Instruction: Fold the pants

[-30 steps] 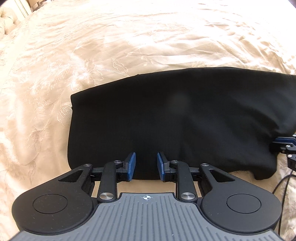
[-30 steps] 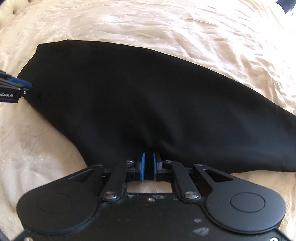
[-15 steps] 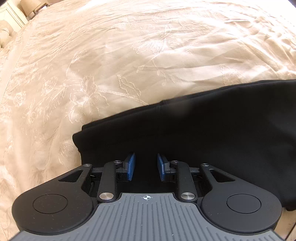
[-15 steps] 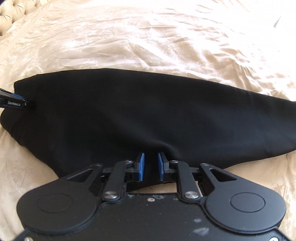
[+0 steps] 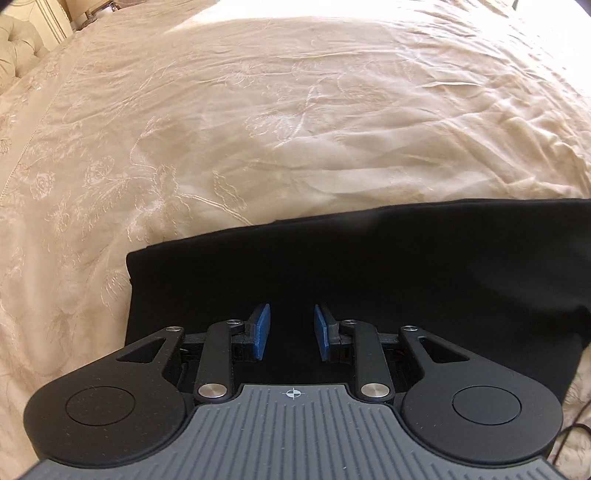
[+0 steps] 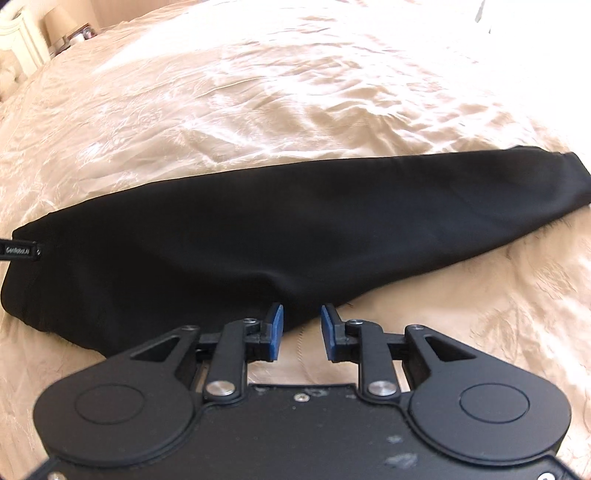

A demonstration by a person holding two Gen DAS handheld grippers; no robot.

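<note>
The black pants (image 6: 280, 229) lie flat on the cream bedspread (image 6: 258, 92), folded lengthwise, narrowing to the right. In the left wrist view the wide end of the pants (image 5: 388, 266) fills the lower frame. My left gripper (image 5: 291, 332) is open above the fabric near its left edge, nothing between the pads. My right gripper (image 6: 299, 330) is open at the near edge of the pants, its pads apart and empty. The tip of the left gripper (image 6: 22, 251) shows at the left edge of the right wrist view.
The embroidered cream bedspread (image 5: 258, 129) stretches far beyond the pants. A tufted headboard (image 5: 18, 44) and a bedside table with a lamp (image 6: 62, 29) stand at the far left. A dark cable (image 5: 569, 439) hangs at lower right.
My right gripper opened and let go of the pants' near edge. Both grippers pulled back and tilted, so the pants sit lower in view. The left stayed open.
</note>
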